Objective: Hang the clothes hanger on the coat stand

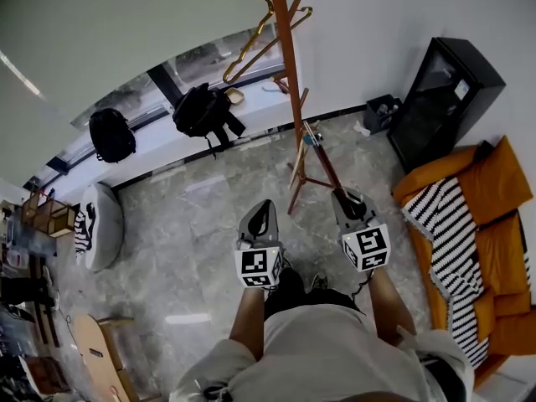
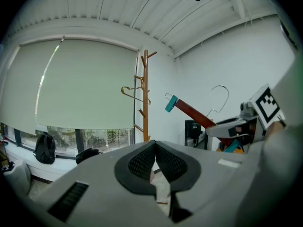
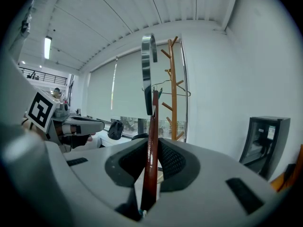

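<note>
Over a grey marble floor beside a white wall, right tongs pinch a glossy red-brown hanger near the coat stand; left tongs closed, empty.

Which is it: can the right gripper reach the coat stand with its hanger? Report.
Probably yes: the right gripper, shut on the hanger, points at the coat stand with only floor between, and upper pegs look free.

Bare floor leads to the stand; a hanger fills its left pegs, and a cabinet stands well to the right.
</note>
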Available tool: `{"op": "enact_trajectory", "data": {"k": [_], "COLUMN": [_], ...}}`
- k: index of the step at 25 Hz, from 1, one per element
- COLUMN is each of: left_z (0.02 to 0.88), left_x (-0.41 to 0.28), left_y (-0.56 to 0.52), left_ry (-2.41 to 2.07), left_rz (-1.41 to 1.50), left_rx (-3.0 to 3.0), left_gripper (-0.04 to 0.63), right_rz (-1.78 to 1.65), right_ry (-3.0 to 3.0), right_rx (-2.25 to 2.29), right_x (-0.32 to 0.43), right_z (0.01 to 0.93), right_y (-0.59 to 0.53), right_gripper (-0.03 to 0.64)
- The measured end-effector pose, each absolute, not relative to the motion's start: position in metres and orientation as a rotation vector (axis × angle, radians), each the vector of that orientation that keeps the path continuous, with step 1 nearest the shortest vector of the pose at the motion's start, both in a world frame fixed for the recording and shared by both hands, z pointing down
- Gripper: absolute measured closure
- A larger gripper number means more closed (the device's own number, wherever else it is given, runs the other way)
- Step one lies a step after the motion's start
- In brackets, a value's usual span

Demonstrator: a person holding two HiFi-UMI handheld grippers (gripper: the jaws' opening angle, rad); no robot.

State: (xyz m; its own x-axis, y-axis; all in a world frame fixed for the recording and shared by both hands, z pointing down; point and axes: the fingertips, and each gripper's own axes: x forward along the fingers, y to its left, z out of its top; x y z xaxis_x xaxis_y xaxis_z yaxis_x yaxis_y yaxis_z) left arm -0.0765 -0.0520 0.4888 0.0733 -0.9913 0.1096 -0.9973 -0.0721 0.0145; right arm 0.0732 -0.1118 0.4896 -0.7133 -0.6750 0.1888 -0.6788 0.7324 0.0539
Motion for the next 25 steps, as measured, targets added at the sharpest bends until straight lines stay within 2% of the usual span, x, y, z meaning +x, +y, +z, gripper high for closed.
{"op": "enact_trajectory", "data": {"k": [13, 16, 19, 20, 22, 25], "left_z": [0.474, 0.474, 0.476, 0.476, 0.476, 0.474], "left_x": [-0.132, -0.128, -0.123, -0.122, -0.119, -0.118], "left_y": [-0.150, -0.166, -0.178, -0.182, -0.188, -0.198], "left_ry": [-2.063, -1.966, -1.922, -1.907, -1.882, -1.878], "left_rz": [0.352, 0.515, 0.794, 0.896, 1.090, 1.355], "left_rx": [2.412, 2.498, 2.589, 2.614, 2.652, 2.701], "left_gripper": [0.586, 0.586, 0.584, 0.579, 0.490, 0.453], "right_rz": [0.031, 0.042, 0.016, 0.005, -0.016, -0.064], "right_ry": [-2.653, -2.618, -2.566, -2.546, -2.509, -2.456], "right_rx": [0.845, 0.742, 0.646, 0.626, 0.594, 0.544], "right_x": [0.013, 0.002, -0.006, -0.007, -0.009, -0.013], "right_z": [0.498, 0.503, 0.508, 0.510, 0.512, 0.515], "right_y": [-0.173, -0.182, -0.189, -0.191, -0.196, -0.202], "right_gripper": [0.563, 0.563, 0.563, 0.563, 0.563, 0.563]}}
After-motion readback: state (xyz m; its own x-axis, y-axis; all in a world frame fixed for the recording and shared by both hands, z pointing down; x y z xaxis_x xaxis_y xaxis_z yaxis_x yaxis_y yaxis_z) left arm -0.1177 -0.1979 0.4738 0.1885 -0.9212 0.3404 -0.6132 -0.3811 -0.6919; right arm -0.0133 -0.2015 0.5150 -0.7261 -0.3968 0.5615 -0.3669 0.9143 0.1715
